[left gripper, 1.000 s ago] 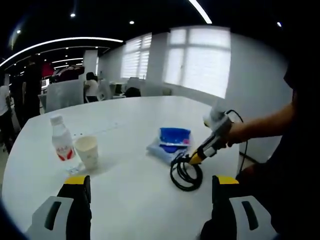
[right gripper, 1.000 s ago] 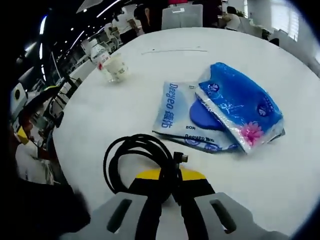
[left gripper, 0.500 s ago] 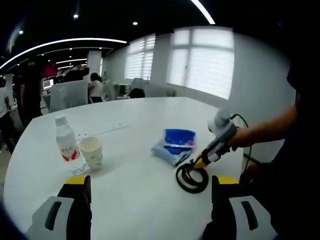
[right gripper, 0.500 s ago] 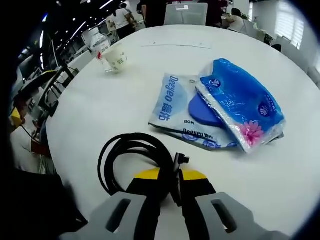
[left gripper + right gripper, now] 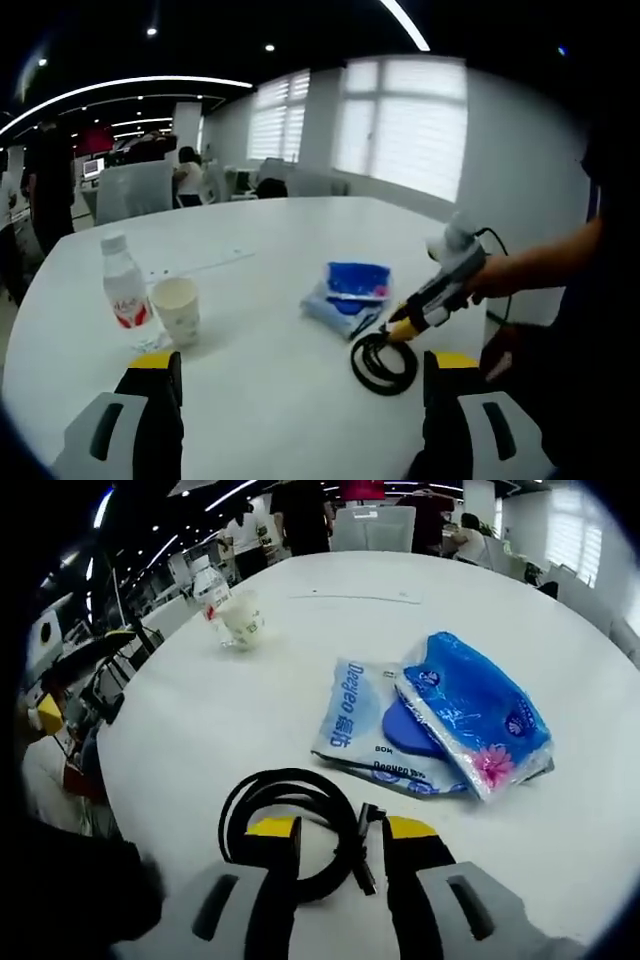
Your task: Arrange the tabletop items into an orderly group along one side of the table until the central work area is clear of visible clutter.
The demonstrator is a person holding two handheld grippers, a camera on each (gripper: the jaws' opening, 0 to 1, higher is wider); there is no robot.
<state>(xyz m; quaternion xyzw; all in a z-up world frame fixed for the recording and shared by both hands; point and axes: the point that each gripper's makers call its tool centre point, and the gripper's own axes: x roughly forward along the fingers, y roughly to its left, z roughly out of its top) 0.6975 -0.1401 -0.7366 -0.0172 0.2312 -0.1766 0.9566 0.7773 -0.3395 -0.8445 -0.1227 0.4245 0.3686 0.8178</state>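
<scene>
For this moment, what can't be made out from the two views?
- Bottle label: too small and blurred in both views to read.
- Cup contents: the left gripper view sees only its side wall.
- Lower packet: partly covered by the blue pack in the right gripper view.
- Cable: the right gripper stands apart around it, but whether it touches is unclear.
- Left gripper: open, its body cut off by the bottom edge.

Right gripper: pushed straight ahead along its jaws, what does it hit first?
The black coiled cable, already lying between the open right gripper jaws. Past it, probably the blue tissue packs, though depth is uncertain.
</scene>
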